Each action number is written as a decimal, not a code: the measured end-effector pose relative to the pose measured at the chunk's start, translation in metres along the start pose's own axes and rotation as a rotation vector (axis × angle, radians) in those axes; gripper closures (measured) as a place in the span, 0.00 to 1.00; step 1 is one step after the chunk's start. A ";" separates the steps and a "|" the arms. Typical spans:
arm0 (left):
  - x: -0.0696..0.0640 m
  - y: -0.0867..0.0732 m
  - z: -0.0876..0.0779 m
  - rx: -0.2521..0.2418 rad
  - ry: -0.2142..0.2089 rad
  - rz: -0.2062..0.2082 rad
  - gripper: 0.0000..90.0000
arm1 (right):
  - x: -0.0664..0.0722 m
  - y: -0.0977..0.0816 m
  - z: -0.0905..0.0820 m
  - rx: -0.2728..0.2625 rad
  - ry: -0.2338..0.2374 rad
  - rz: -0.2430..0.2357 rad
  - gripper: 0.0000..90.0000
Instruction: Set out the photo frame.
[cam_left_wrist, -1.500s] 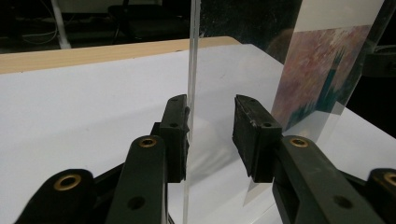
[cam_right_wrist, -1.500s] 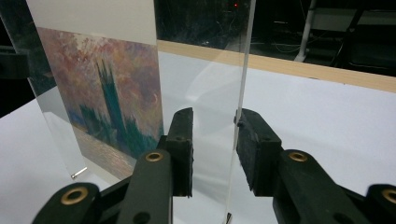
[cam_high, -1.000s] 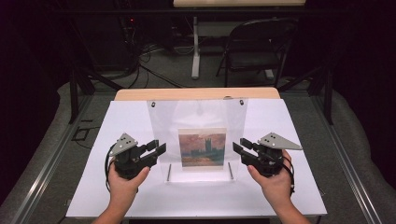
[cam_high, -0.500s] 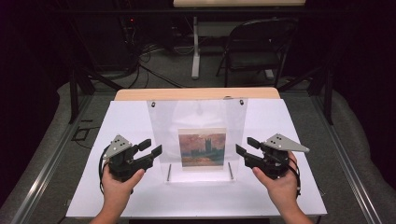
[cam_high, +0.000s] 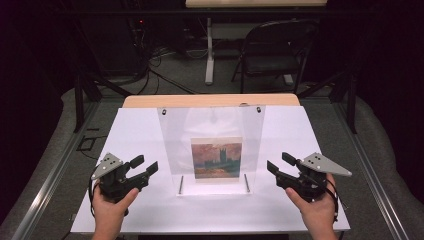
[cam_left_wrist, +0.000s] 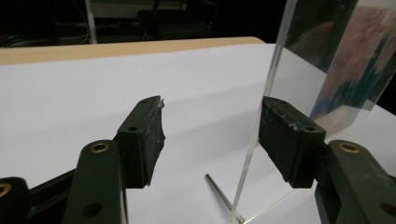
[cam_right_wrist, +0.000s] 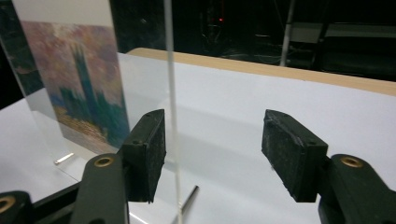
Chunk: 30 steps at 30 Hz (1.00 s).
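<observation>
A clear acrylic panel (cam_high: 212, 145) stands upright on two metal pins (cam_high: 181, 184) mid-table, with a painted print (cam_high: 216, 157) of towers under a reddish sky in it. My left gripper (cam_high: 145, 164) sits just left of the panel's near corner. Its jaws have just been opening and hold nothing. In the left gripper view (cam_left_wrist: 210, 126) the panel's edge (cam_left_wrist: 266, 116) stands a little ahead. My right gripper (cam_high: 279, 162) mirrors it on the right, also just opened and empty. The panel's edge (cam_right_wrist: 170, 93) and the print (cam_right_wrist: 79, 88) lie beyond the right gripper (cam_right_wrist: 212, 144).
The white sheet (cam_high: 135, 135) covers the table, with a wooden strip (cam_high: 210, 100) along the far edge. A folding chair (cam_high: 272, 55) and cables stand on the floor behind. Metal rails (cam_high: 50, 180) run along both sides of the table.
Both hands have drawn outward and toward the near edge, away from the panel's sides. Both pairs of jaws stand wider than before. The panel has stayed upright in place.
</observation>
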<state>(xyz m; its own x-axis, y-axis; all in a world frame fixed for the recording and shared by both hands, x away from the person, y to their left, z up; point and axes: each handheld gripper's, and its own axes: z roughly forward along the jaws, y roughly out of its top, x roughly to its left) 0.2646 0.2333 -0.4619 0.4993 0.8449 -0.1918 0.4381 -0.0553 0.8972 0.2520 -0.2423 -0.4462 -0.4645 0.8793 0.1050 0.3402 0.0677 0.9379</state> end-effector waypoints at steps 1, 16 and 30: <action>0.001 -0.003 0.000 0.003 0.009 0.008 0.44 | -0.001 -0.002 -0.001 0.001 -0.012 -0.007 0.43; 0.021 -0.048 0.024 0.032 0.004 -0.007 0.42 | -0.012 -0.049 0.014 0.049 -0.077 -0.046 0.40; 0.020 -0.059 0.036 0.073 0.007 0.054 0.42 | -0.015 -0.077 0.035 0.105 -0.044 -0.038 0.41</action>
<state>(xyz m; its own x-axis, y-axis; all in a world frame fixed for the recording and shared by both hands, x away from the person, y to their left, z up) 0.2759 0.2346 -0.5337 0.5185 0.8434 -0.1404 0.4643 -0.1399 0.8746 0.2618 -0.2439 -0.5312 -0.4431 0.8949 0.0534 0.4077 0.1481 0.9010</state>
